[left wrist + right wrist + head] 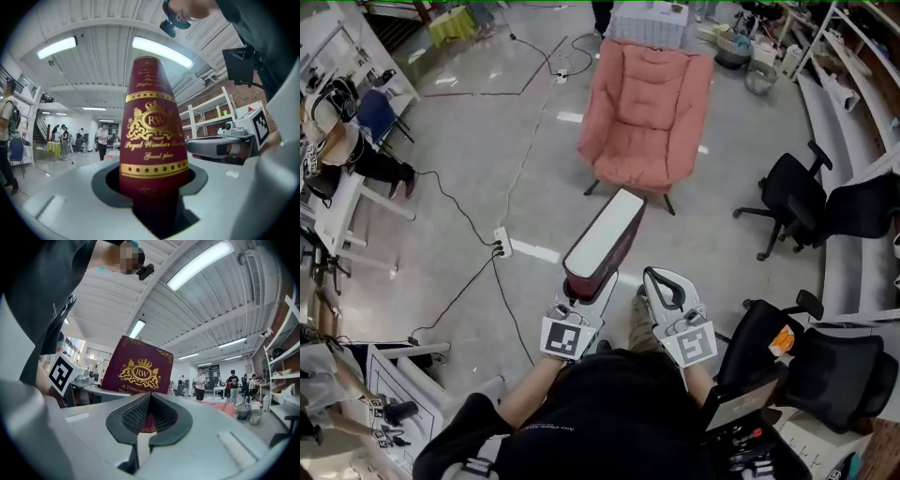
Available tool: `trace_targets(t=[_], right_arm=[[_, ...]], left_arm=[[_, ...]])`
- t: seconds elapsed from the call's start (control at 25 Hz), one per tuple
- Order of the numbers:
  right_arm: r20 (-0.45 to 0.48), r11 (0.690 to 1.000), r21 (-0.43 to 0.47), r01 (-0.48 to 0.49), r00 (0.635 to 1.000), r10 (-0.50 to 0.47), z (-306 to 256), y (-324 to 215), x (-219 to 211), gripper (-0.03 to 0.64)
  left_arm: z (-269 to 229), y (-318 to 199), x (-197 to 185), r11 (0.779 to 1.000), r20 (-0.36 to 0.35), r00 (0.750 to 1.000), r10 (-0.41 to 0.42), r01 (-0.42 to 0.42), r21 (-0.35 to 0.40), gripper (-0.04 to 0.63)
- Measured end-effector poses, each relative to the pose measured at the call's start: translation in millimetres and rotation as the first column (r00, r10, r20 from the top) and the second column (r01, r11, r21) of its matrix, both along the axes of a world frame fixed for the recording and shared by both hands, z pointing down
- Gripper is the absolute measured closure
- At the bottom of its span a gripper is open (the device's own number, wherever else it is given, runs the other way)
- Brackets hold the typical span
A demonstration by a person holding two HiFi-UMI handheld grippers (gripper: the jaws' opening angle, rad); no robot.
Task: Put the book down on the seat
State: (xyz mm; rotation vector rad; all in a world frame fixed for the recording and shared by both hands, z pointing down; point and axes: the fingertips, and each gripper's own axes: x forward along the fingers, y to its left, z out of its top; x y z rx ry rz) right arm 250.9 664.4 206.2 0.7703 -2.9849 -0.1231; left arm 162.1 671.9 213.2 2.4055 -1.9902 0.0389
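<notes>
A thick maroon book (605, 242) with white page edges and gold print sticks out level from my left gripper (575, 298), which is shut on its near end. In the left gripper view the book's spine (152, 140) rises between the jaws of the left gripper (152, 187). My right gripper (661, 281) is beside the book on the right, shut and empty. In the right gripper view the right gripper (149, 413) has its pads together, and the book's cover (138, 366) stands behind them to the left. The pink armchair (647, 112) stands ahead with a bare seat.
Black office chairs (792, 202) stand to the right, another one (834, 366) close by my right side. A power strip with cables (500, 242) lies on the concrete floor at left. A person sits at a desk (337, 141) at far left. Shelving lines the right wall.
</notes>
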Motion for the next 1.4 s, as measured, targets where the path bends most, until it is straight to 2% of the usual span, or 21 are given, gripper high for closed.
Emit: trace_targets(t=[0.24,0.36,0.56,0.72,0.96,1.16,1.28,1.4], right_arm=[[0.088,0.997,-0.073,0.009,0.996,-0.002,-2.3,-120.2,3.3,0.604],[0.075,0.994,-0.1,0.034,0.997,-0.026,-0.1,-158.3,3.7,0.604],[0.053,0.993,-0.104,0.053,0.997,-0.048,3.8,-219.6,-19.0,0.604],[0.064,0.985,-0.148,0.095,0.994,-0.086,15.6,-257.6,-61.3,0.604],[0.007,0.991,-0.13,0.021,1.0,-0.021,22.0,-329.2,-101.6,0.604],[0.008,0.993,-0.118,-0.031,0.999,0.032,4.6,-398.9,-164.1,0.604],[0.004,0.992,-0.122,-0.028,1.0,0.028,-3.9,-430.9,-201.0,0.604],[-0.009,0.996,-0.084,-0.015,1.0,0.015,-1.9,-442.9,-215.4,0.604]], left_arm=[[1.8,-108.9,4.9,0.999,-0.003,0.999,-0.034,0.034,-0.012,0.365],[-5.5,-146.6,8.6,0.999,0.003,0.999,-0.046,0.046,-0.016,0.365],[-2.9,-202.8,-12.1,0.996,0.018,0.997,-0.069,0.07,-0.047,0.365],[13.1,-237.8,-51.9,0.993,0.025,0.996,-0.091,0.093,-0.076,0.364],[26.8,-313.9,-85.4,0.997,-0.034,0.999,0.014,-0.016,-0.073,0.364],[15.1,-391.8,-141.5,0.991,-0.024,0.992,0.127,-0.127,-0.04,0.364],[8.0,-429.6,-181.0,0.989,-0.015,0.99,0.139,-0.139,-0.042,0.364],[14.5,-447.6,-195.3,0.991,0.016,0.992,0.124,-0.123,-0.055,0.364]])
